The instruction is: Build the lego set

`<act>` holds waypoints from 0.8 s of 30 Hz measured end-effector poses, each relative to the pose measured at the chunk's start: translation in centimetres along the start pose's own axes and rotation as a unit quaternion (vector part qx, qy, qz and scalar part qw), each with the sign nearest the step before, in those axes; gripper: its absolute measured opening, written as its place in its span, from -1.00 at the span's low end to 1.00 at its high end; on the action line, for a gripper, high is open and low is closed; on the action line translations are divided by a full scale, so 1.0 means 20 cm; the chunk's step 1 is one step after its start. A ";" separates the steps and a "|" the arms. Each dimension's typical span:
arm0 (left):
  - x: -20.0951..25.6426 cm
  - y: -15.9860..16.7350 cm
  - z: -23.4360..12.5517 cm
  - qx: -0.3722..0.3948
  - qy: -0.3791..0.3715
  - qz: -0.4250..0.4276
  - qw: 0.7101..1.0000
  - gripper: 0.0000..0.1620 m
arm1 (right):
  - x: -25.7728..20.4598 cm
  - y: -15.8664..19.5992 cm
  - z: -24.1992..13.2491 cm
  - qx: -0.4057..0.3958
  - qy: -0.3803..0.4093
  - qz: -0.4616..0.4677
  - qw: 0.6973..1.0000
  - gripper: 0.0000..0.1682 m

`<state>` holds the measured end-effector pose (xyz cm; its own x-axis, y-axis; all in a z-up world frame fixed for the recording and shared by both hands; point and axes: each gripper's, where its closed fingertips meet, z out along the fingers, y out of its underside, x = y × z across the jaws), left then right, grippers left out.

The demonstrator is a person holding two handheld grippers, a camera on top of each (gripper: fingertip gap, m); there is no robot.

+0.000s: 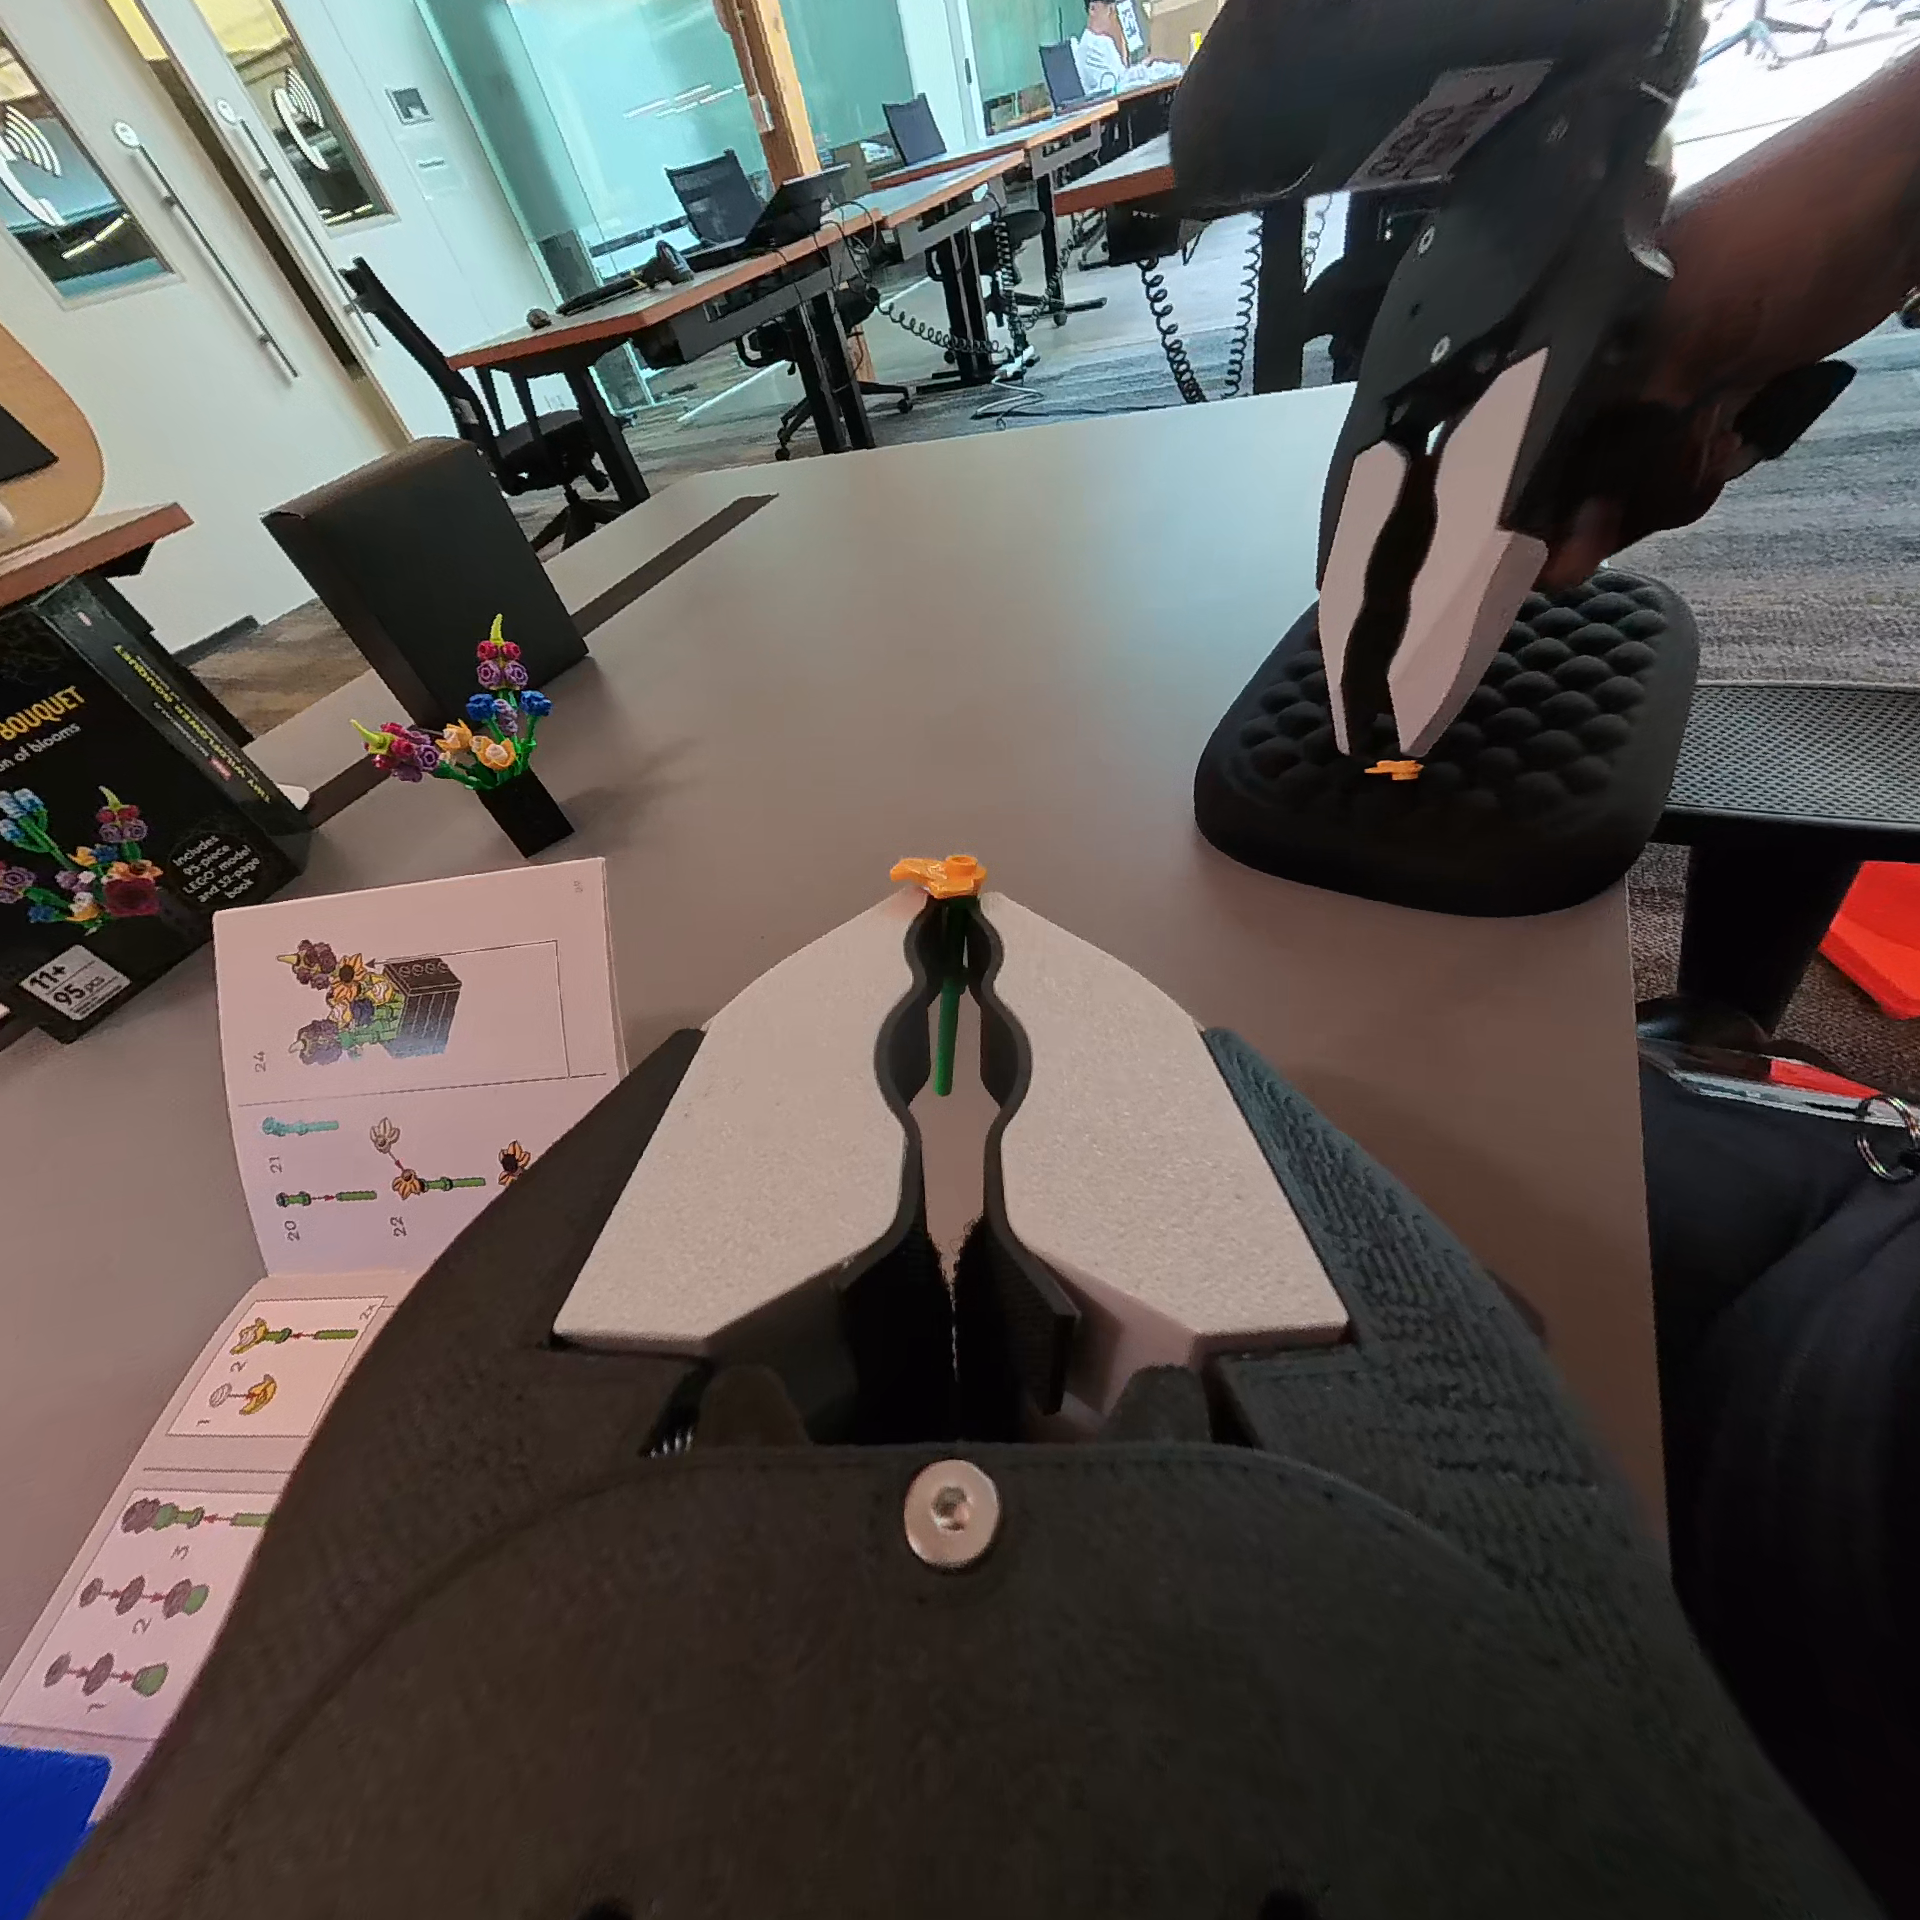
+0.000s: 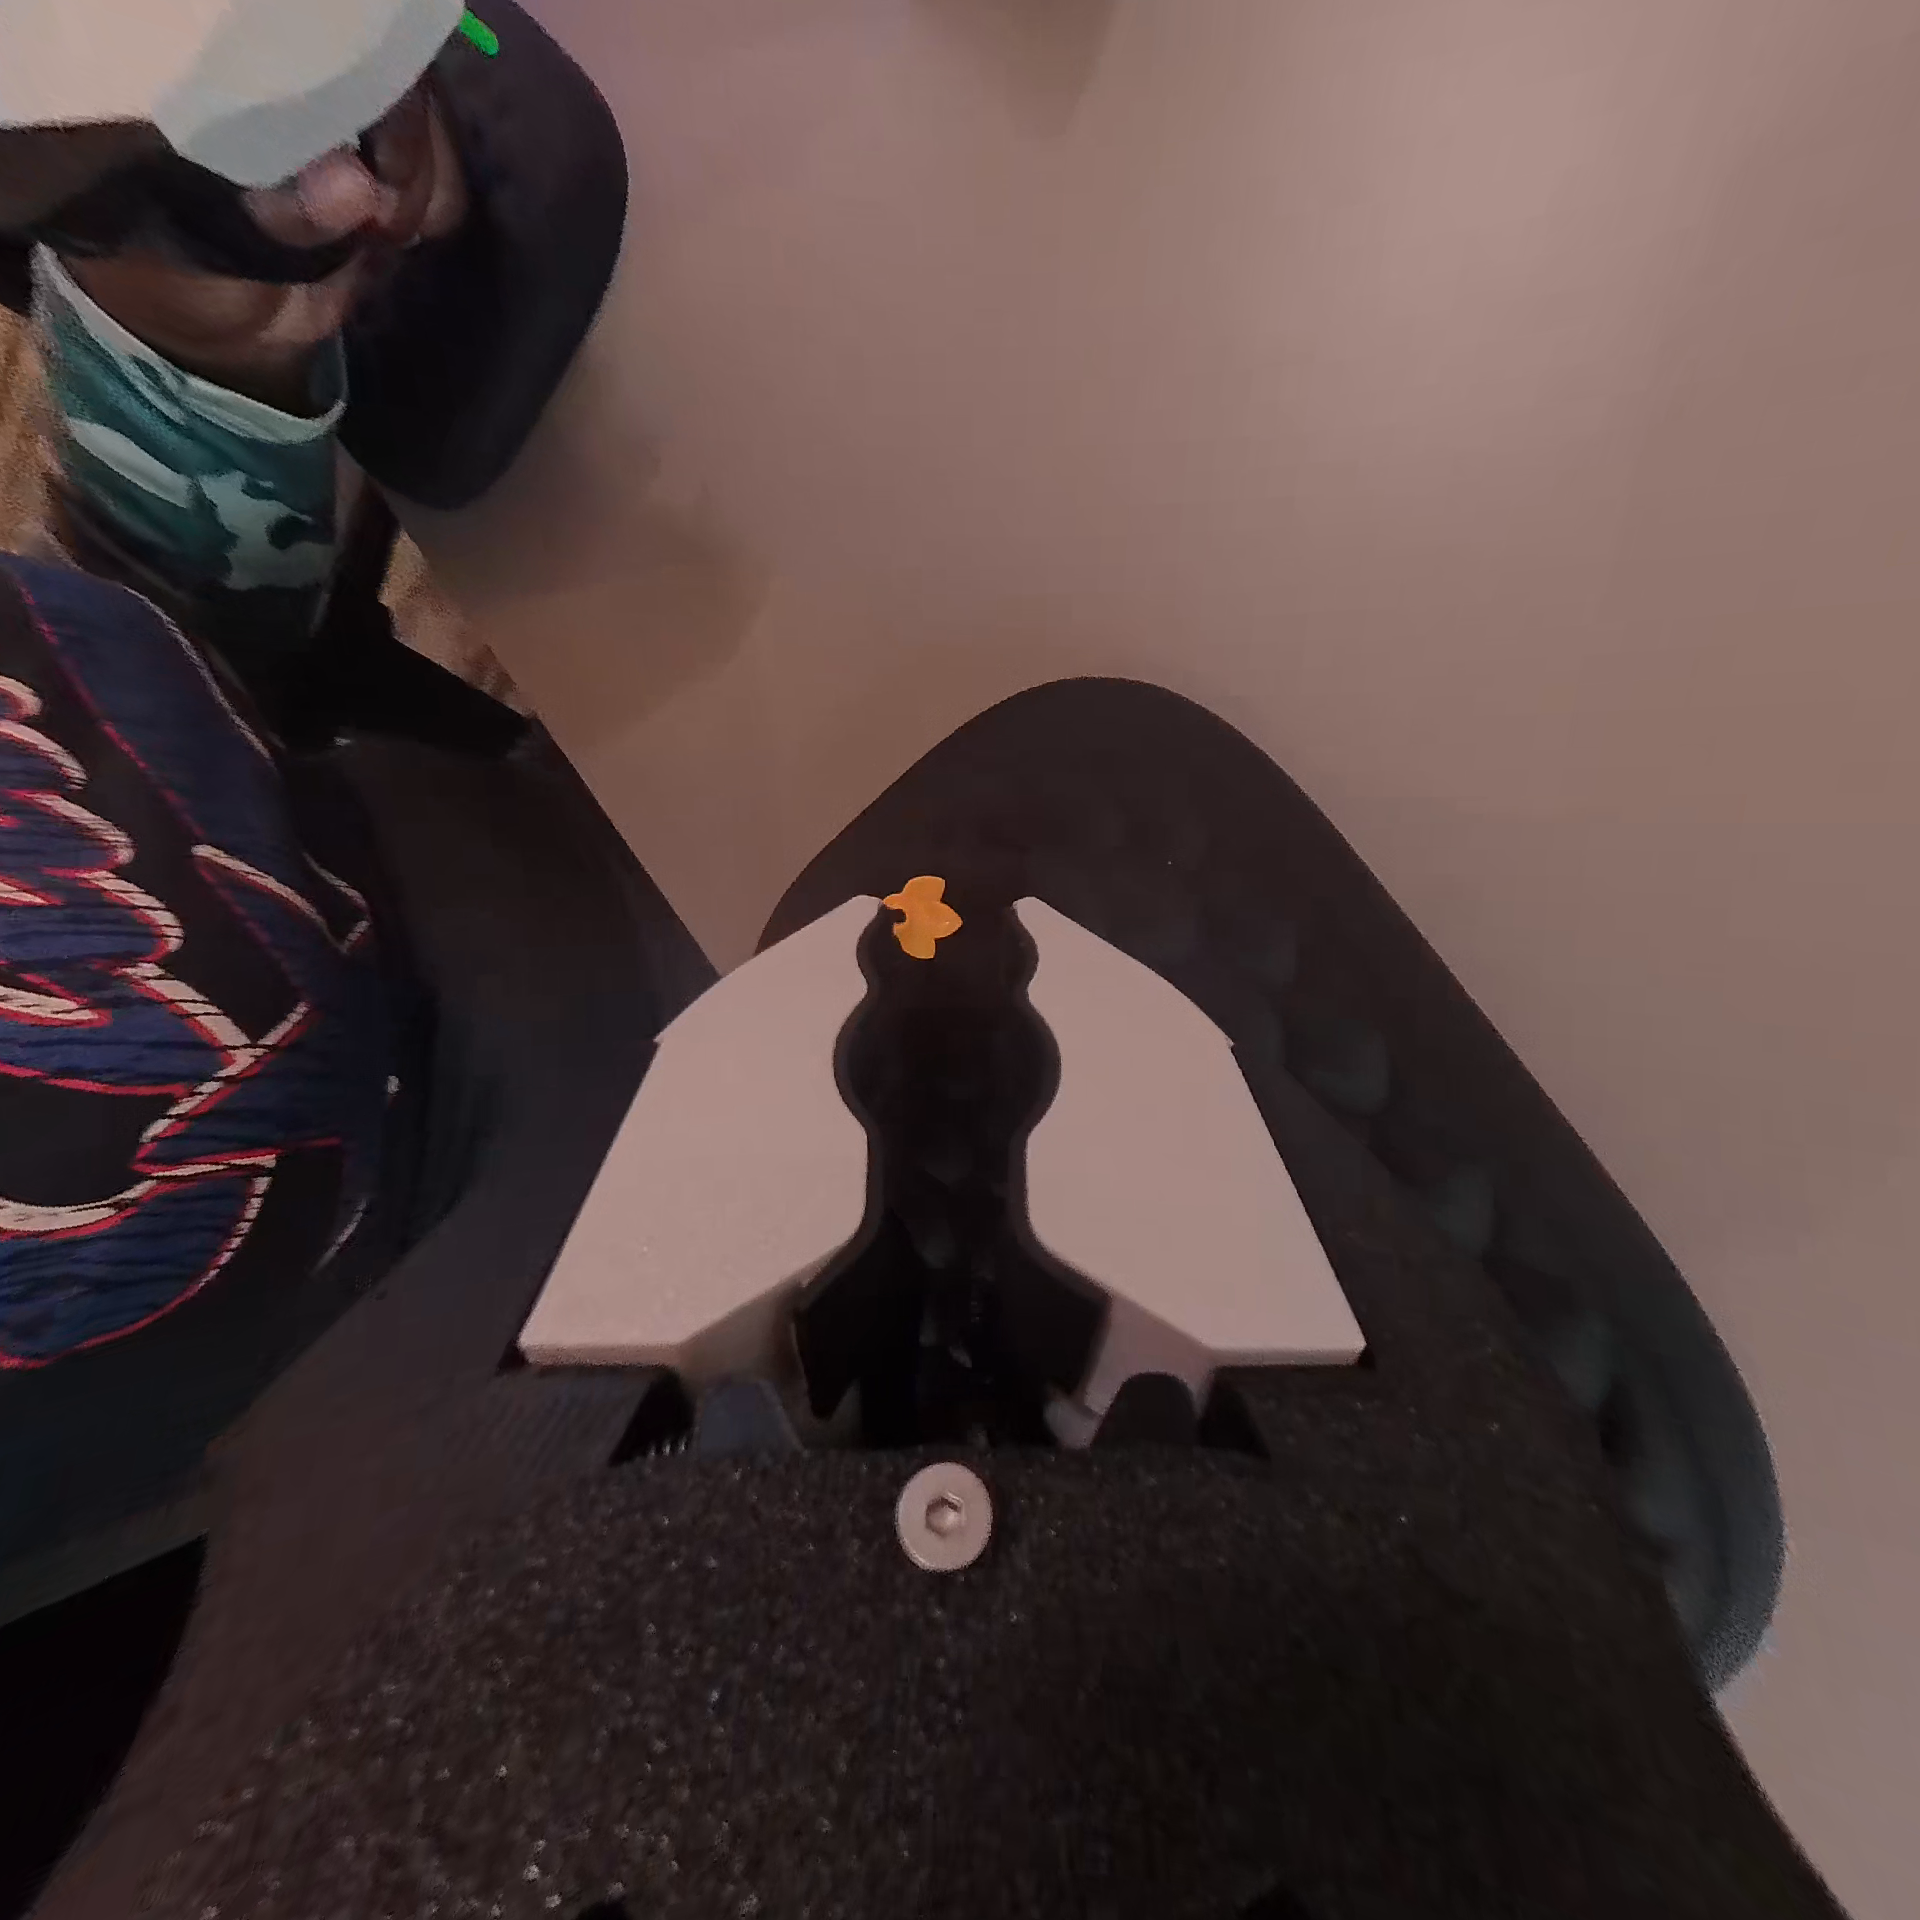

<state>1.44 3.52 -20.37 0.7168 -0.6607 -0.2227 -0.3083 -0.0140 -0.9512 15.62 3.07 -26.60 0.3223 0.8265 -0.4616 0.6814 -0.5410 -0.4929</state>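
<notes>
My left gripper (image 1: 948, 902) is shut on a green stem (image 1: 950, 1023) topped with an orange flower piece (image 1: 938, 874), held above the grey table (image 1: 935, 644). My right gripper (image 1: 1377, 750) points down at a black bumpy pad (image 1: 1538, 748), its tips just above a small orange petal piece (image 1: 1393, 769) lying on the pad. In the right wrist view the gripper (image 2: 943, 902) is open with the orange petal piece (image 2: 923, 916) between its tips, near the left one, on the pad (image 2: 1299, 935).
A built flower bouquet (image 1: 483, 717) on a black base stands at the left, beside a black box (image 1: 436, 561). The set's box (image 1: 94, 831) and open instruction booklet (image 1: 405, 1060) lie at the left. A person sits close at the right. My hands' fingertips stand some 15 cm from each other.
</notes>
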 end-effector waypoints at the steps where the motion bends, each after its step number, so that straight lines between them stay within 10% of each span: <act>1: 0.00 0.00 0.00 -0.001 0.000 0.000 1.000 -0.95 | 0.00 0.00 0.00 -0.004 0.012 -0.012 1.000 -0.76; 24: 0.00 0.00 0.00 0.002 -0.003 0.007 1.000 -0.95 | -0.04 0.01 0.00 -0.049 0.127 -0.195 0.971 -0.92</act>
<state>1.47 3.44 -20.32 0.7160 -0.6565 -0.2374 -0.3161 -0.0017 -0.9487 15.55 2.36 -26.38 0.1691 0.9843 -0.0511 0.8399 -0.1711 -0.5151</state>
